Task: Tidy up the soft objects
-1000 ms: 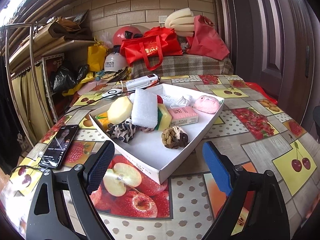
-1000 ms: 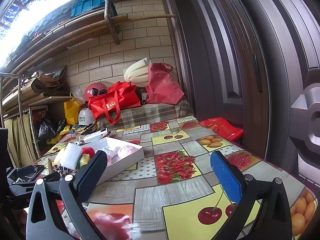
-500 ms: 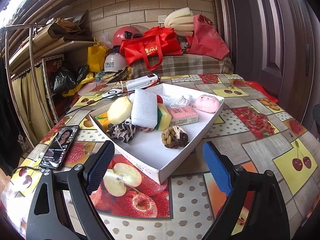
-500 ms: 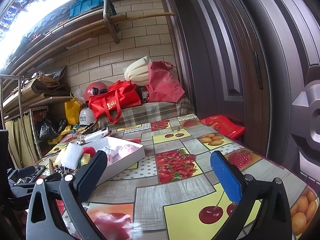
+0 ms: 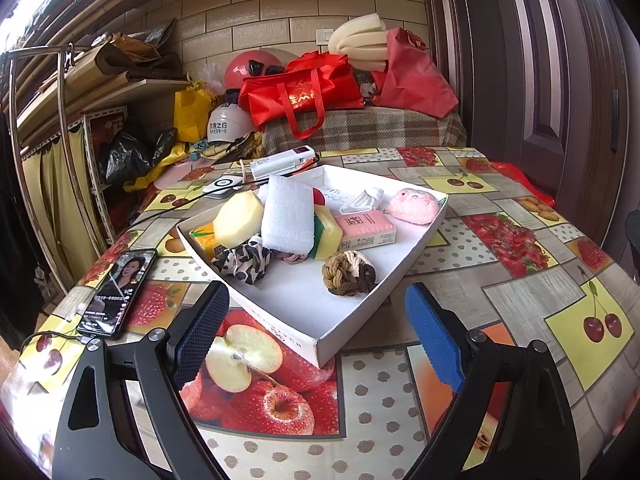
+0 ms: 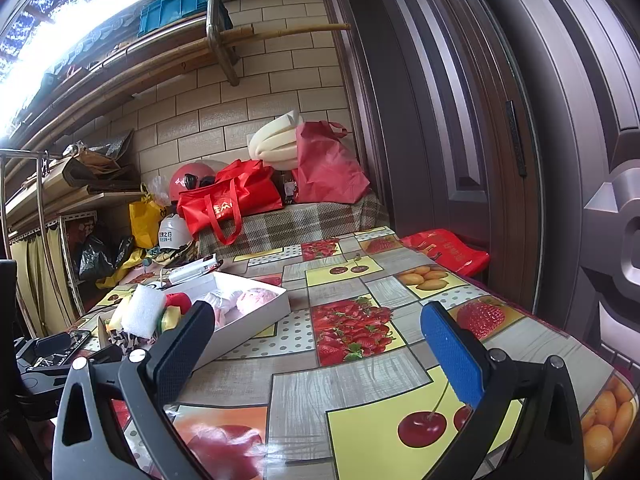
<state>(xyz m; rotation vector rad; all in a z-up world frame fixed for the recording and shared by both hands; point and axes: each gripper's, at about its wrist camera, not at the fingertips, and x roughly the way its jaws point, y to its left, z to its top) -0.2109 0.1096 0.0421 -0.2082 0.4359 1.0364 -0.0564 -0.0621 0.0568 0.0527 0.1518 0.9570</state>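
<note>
Glossy printed oilcloth over the bench (image 5: 460, 248), with sheen near the front edge. Matt white cardboard for the box (image 5: 308, 304); inside it, porous white foam block (image 5: 288, 216), smooth yellow sponge (image 5: 236, 220), braided cotton rope knot (image 5: 348, 272), fluffy pink plush (image 5: 412, 206). Beside the box, glassy phone (image 5: 118, 292). Textured rubbery pads (image 5: 200, 332) on matt black plastic of the left tool (image 5: 316, 336).

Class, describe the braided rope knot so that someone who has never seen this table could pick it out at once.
Find the white tray on the fruit-patterned tablecloth. The braided rope knot lies alone on the tray's bare floor, nearest the camera. Unlike the foam and sponges behind it, it is a round plait of olive, cream and brown cord.
</note>
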